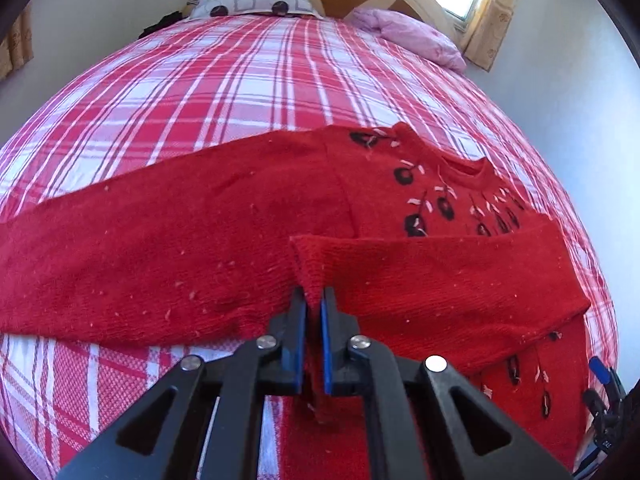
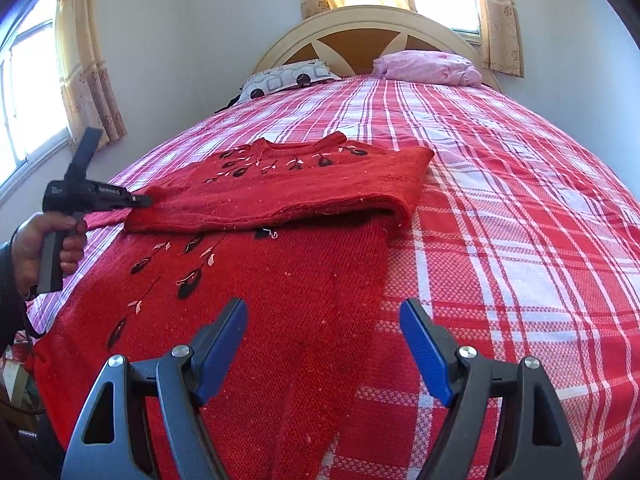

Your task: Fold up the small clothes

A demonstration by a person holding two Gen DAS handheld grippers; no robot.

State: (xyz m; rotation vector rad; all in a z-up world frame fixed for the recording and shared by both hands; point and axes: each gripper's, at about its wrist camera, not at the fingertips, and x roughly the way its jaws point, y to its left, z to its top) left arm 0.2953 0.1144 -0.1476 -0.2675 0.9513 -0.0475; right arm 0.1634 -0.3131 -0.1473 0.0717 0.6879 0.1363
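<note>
A red knitted sweater [image 1: 168, 248] with black and pink flower stitching lies on the plaid bed; it also shows in the right wrist view [image 2: 280, 292]. One sleeve [image 2: 280, 196] is folded across its chest. My left gripper [image 1: 314, 300] is shut on the cuff of that sleeve [image 1: 316, 264], over the sweater body; it shows at the sweater's left edge in the right wrist view [image 2: 148, 201], held by a hand. My right gripper [image 2: 324, 316] is open and empty, low over the sweater's lower right edge.
The red and white plaid bedspread [image 2: 500, 220] covers the bed. A patterned pillow [image 2: 288, 78] and a pink cloth [image 2: 432, 66] lie by the headboard [image 2: 360, 30]. Curtained windows [image 2: 80, 64] stand left and behind. The right gripper [image 1: 604, 384] shows at the left view's right edge.
</note>
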